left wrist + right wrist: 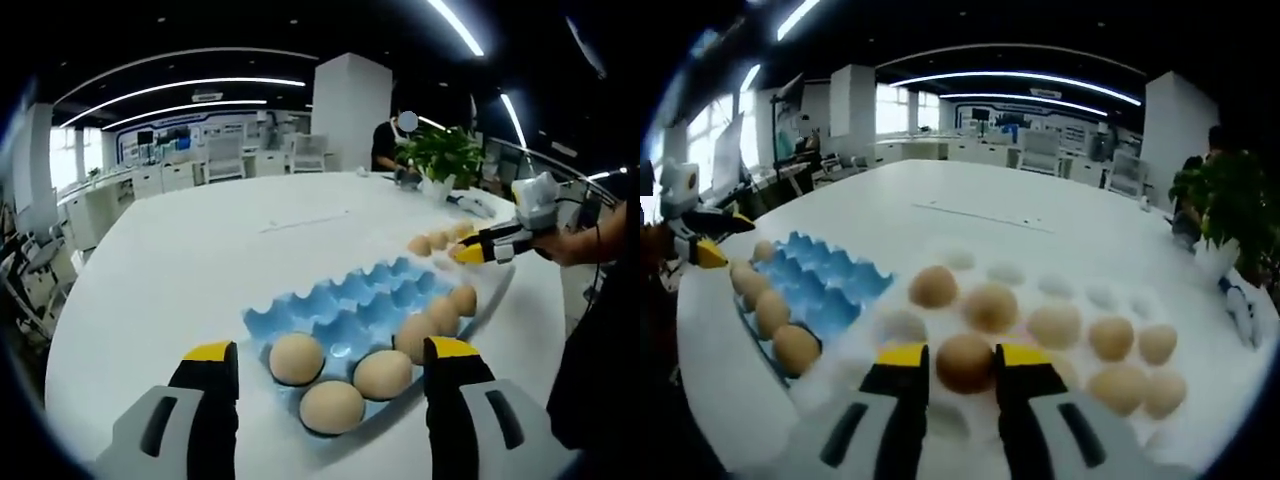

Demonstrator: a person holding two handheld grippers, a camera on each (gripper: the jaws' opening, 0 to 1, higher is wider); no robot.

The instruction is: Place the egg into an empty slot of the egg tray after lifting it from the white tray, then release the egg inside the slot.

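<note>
The left gripper [325,375] hovers with fingers wide over the blue egg tray [345,305], which holds six eggs in the left gripper view: three at its near end and three along the right edge. To its right, the right gripper [963,372] has narrowed its fingers around a brown egg [964,361] in the white tray [1080,300] on the worktop [970,210]. About nine eggs sit there; a gentle, straight lift seems best, then a carry to an empty blue slot.
</note>
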